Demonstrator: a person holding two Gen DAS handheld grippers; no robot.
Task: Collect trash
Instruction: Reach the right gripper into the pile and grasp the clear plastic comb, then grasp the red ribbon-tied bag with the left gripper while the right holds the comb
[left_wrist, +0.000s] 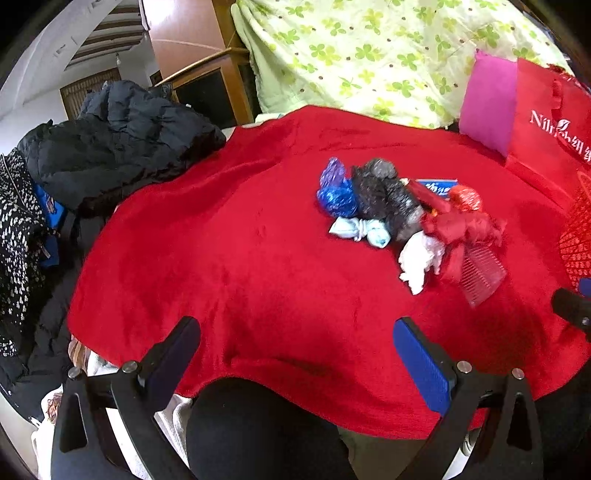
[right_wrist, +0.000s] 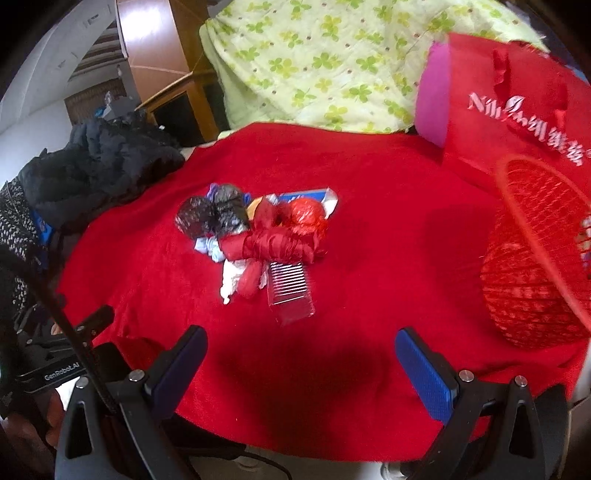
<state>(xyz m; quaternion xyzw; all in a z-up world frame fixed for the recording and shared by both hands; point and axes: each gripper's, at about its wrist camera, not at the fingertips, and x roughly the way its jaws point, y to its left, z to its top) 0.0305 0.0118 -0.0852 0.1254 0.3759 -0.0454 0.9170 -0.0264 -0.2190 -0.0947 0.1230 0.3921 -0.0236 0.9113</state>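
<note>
Both grippers, left gripper (left_wrist: 295, 354) and right gripper (right_wrist: 299, 362), gape empty near trash pile (right_wrist: 258, 236), red basket (right_wrist: 532, 266) beside.

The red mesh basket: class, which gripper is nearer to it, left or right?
Right. The right gripper has the red mesh basket close on its right; the left gripper sees only the basket's edge far right, beyond the trash pile.

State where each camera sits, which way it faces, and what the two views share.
Left wrist: on the left gripper, low at the near edge, facing across the red blanket to the trash pile; its open fingers and a dark knee show.
Right wrist: on the right gripper, facing the same way; its open fingers show, basket at right.
Shared: blanket, pile, comb, red bag, green quilt.
</note>
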